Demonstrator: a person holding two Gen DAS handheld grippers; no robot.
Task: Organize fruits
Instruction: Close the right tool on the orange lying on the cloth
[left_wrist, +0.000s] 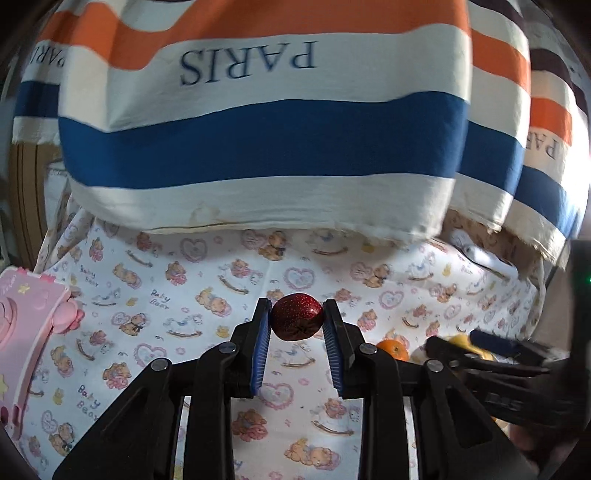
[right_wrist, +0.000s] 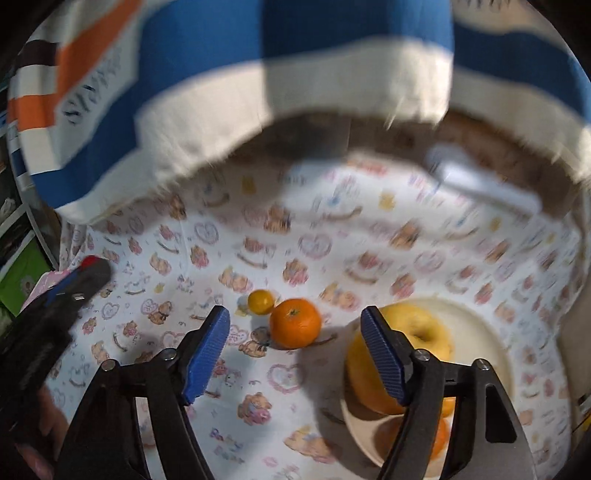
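Observation:
My left gripper is shut on a dark red, speckled fruit, held above the bear-print cloth. In the right wrist view that gripper shows at the left edge with red at its tip. My right gripper stands open over the cloth. An orange lies on the cloth just beyond its fingertips, untouched by the pads. A small yellow-orange fruit sits behind the orange. To the right, a cream plate holds a yellow apple and orange fruit partly hidden by my right finger.
Striped orange, white and blue fabric printed PARIS hangs over the back of the surface. A pink box stands at the left edge. From the left wrist view the orange and my right gripper lie to the right.

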